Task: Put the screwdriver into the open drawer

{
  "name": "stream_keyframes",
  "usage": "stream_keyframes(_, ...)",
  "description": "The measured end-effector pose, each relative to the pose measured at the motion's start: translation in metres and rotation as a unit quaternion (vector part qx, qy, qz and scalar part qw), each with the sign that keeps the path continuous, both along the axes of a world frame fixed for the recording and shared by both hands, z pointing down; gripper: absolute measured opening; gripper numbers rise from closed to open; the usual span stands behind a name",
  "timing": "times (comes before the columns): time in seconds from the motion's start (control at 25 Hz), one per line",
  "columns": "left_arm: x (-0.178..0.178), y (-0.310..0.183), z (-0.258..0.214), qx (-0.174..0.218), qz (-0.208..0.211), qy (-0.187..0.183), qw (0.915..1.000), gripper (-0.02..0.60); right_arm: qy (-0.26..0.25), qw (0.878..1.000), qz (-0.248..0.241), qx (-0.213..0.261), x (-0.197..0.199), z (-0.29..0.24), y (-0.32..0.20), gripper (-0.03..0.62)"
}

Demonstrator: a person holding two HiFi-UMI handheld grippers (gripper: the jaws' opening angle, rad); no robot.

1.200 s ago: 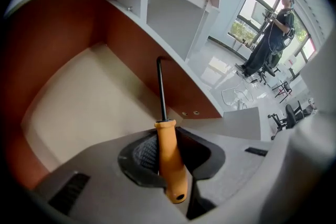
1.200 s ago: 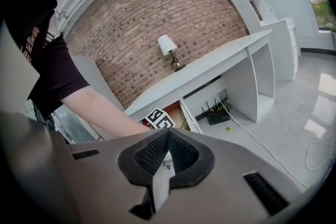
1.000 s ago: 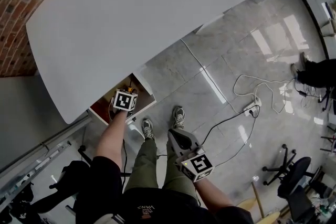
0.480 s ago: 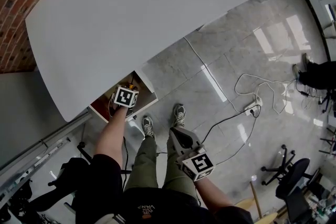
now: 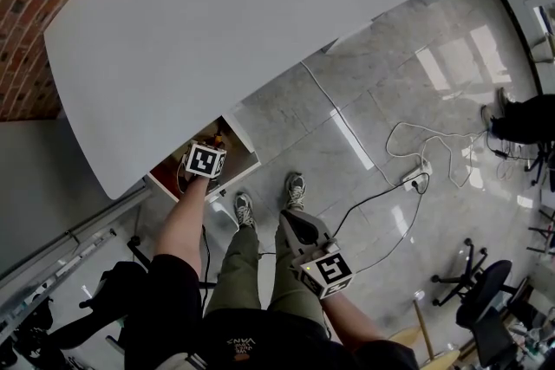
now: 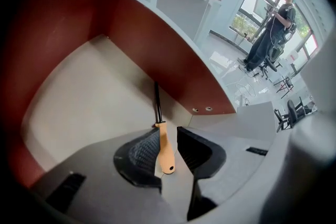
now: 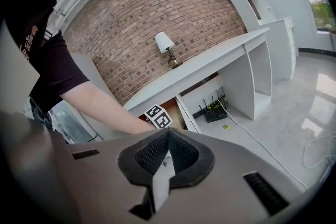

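Observation:
The drawer (image 5: 163, 176) stands pulled out under the white desk (image 5: 243, 22), its inside red-brown with a pale floor (image 6: 79, 97). My left gripper (image 6: 168, 134) reaches into it. The screwdriver (image 6: 164, 150), with a tan handle and a black shaft, lies between the jaws. Its shaft points at the drawer's back wall. The handle rests against the left jaw, and a gap shows on the right side, so the jaws stand open. From above, the left gripper (image 5: 208, 153) sits over the drawer. My right gripper (image 5: 293, 225) hangs shut and empty by the person's leg; its jaws (image 7: 168, 136) meet at the tips.
A lamp (image 7: 167, 44) stands on the desk against the brick wall. A router (image 7: 215, 112) and cables (image 5: 408, 178) lie on the tiled floor. Office chairs (image 5: 481, 286) stand at the right. A person (image 6: 270, 29) stands far off by the windows.
The left gripper has stayed in the drawer with only a slight shift. The right gripper has not moved.

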State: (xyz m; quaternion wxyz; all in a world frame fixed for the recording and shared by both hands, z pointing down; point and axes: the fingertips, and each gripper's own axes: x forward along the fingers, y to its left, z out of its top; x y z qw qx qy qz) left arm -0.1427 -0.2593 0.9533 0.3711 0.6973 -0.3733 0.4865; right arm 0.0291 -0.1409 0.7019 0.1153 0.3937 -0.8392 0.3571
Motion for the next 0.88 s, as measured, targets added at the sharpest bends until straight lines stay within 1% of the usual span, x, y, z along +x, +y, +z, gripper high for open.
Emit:
stream_keyframes(0.28, 0.0, 0.0, -0.011, 0.011, 0.005, 0.002, 0.9999, 0.084, 0.006, 1.0, 0.0, 0.008, -0.003, -0.008, 0.0, -0.005)
stream_keyframes(0.4, -0.001, 0.002, -0.021, 0.015, 0.016, -0.002, 0.9998, 0.084, 0.007, 1.0, -0.001, 0.013, -0.004, -0.017, -0.001, -0.005)
stream_keyframes(0.56, 0.001, 0.001, -0.041, 0.034, 0.041, -0.01, 0.9985, 0.083, 0.007, 1.0, -0.003, 0.026, -0.006, -0.03, -0.003, -0.005)
stream_keyframes(0.64, 0.002, 0.002, -0.048, 0.044, 0.046, -0.005, 0.998, 0.067, 0.009, 0.999, -0.004, 0.031, -0.007, -0.035, -0.002, -0.005)
stream_keyframes(0.72, 0.004, 0.003, -0.057, 0.055, 0.048, -0.002, 0.9974, 0.017, 0.012, 0.999, -0.005, 0.034, -0.008, -0.04, -0.002, -0.005)
stream_keyframes(0.88, 0.01, 0.006, -0.081, 0.08, 0.051, 0.016, 0.9954, 0.008, 0.012, 0.999, -0.006, 0.042, -0.012, -0.051, -0.001, -0.005)
